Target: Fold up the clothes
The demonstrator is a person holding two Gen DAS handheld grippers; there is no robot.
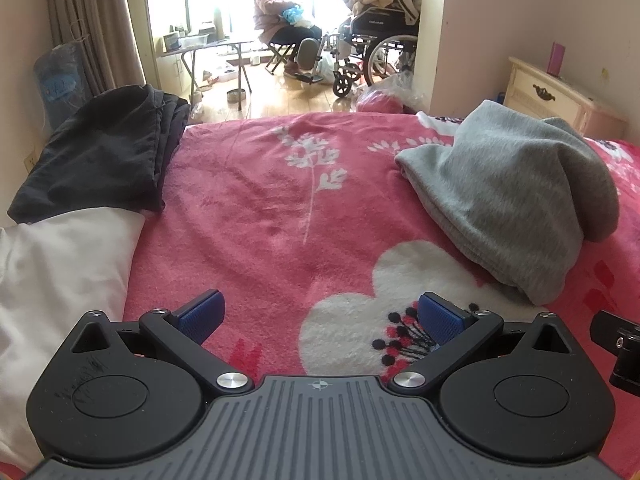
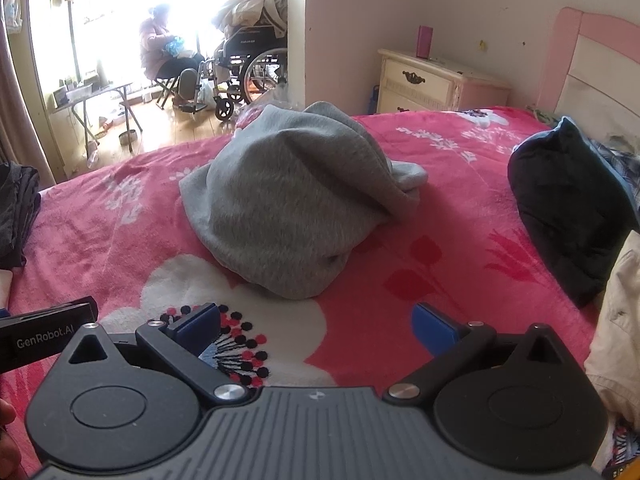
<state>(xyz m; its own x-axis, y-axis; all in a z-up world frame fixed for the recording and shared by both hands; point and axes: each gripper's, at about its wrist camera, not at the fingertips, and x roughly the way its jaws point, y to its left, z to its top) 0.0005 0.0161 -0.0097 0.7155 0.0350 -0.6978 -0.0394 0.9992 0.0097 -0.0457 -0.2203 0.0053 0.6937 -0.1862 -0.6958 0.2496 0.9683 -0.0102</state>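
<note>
free: bare pink bed (image 1: 256, 208) centre, near to far | blocked: black folded pile (image 1: 104, 152) far left; grey garment heap (image 1: 516, 200) right

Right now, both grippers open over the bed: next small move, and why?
Probably advance the right hand-held gripper toward the near edge of the grey garment. It lies bunched and unfolded directly ahead on the pink blanket, and neither gripper holds anything.

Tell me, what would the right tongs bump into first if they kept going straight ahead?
Probably the crumpled grey garment. The right tongs are open over the pink blanket and point at it, with nothing between, though depth is hard to judge.
</note>
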